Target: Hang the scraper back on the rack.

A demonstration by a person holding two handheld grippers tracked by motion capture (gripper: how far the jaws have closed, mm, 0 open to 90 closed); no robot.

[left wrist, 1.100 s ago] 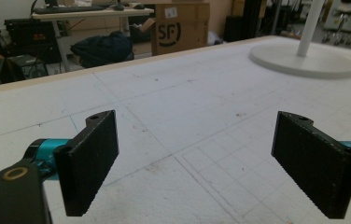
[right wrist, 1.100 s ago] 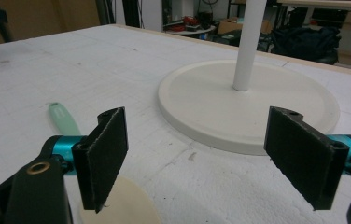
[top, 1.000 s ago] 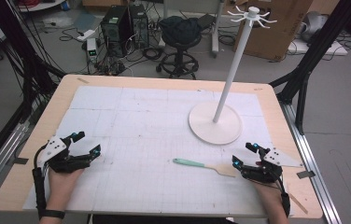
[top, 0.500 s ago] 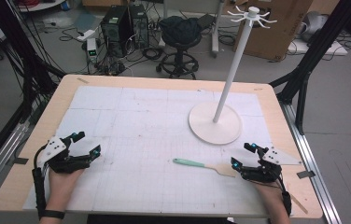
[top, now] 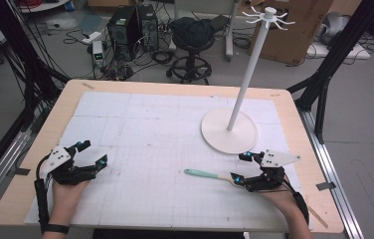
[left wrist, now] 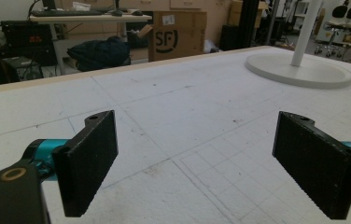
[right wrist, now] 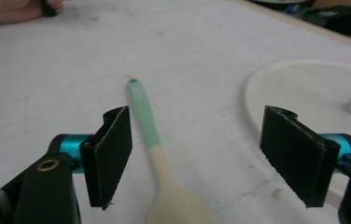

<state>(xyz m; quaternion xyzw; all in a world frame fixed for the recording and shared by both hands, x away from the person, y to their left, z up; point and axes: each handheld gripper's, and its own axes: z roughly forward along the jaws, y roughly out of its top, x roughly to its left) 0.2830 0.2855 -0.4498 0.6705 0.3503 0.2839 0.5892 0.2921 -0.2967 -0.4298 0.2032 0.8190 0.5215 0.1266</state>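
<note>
A spoon (top: 206, 174) with a mint-green handle and a pale wooden bowl lies flat on the white gridded mat, right of centre near the front. My right gripper (top: 239, 167) is at its bowl end. In the right gripper view the spoon (right wrist: 148, 126) runs away from me between the jaws of the right gripper (right wrist: 197, 158), nearer the left pad, and neither pad touches it. Those jaws have just been closing a little but still stand wide. My left gripper (top: 92, 153) rests at the front left, and in its own view the left gripper (left wrist: 211, 163) is open on bare mat.
A tall white hook stand rises from a round base (top: 229, 131) just behind the right gripper; the base (right wrist: 304, 88) lies close to the right jaw. The mat (top: 145, 124) covers most of the wooden table. Chairs, boxes and cables stand on the floor beyond the far edge.
My right gripper has moved left towards the spoon, and its jaws now straddle the bowl end. The left gripper and the spoon have stayed where they were.
</note>
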